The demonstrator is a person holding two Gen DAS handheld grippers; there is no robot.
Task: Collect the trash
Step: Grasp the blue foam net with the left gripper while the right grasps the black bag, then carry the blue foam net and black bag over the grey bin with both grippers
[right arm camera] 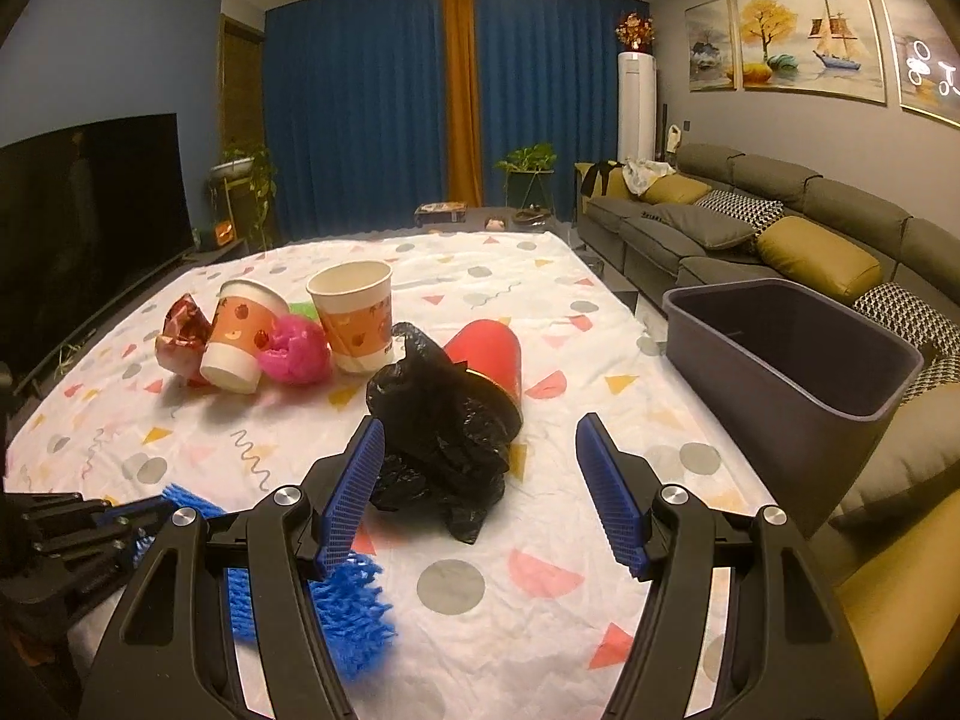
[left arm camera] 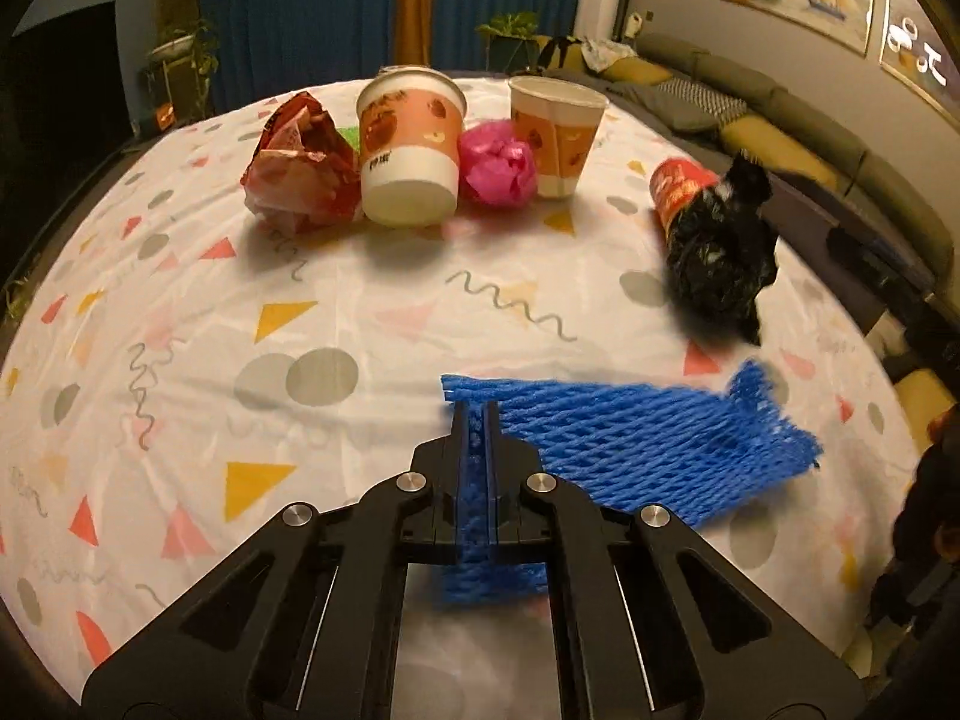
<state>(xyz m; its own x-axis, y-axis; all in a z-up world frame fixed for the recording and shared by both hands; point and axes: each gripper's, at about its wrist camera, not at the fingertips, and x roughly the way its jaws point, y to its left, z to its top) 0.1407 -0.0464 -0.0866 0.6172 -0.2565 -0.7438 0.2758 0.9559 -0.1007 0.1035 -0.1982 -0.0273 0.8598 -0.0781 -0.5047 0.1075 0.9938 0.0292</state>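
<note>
A blue foam net sleeve (left arm camera: 648, 444) lies on the patterned tablecloth (left arm camera: 336, 312), and my left gripper (left arm camera: 475, 411) is shut on its left end. In the right wrist view the same net (right arm camera: 354, 606) shows low at the left beside the left gripper's black body. My right gripper (right arm camera: 480, 432) stands open just short of a crumpled black plastic bag (right arm camera: 438, 438), which lies in front of a tipped red cup (right arm camera: 489, 354). Nothing sits between the right fingers.
Farther back stand an upside-down paper cup (left arm camera: 408, 150), an upright paper cup (left arm camera: 555, 132), a pink crumpled ball (left arm camera: 498, 165) and a red wrapper (left arm camera: 297, 165). A dark grey bin (right arm camera: 792, 354) stands off the table's right edge, before a sofa (right arm camera: 780, 228).
</note>
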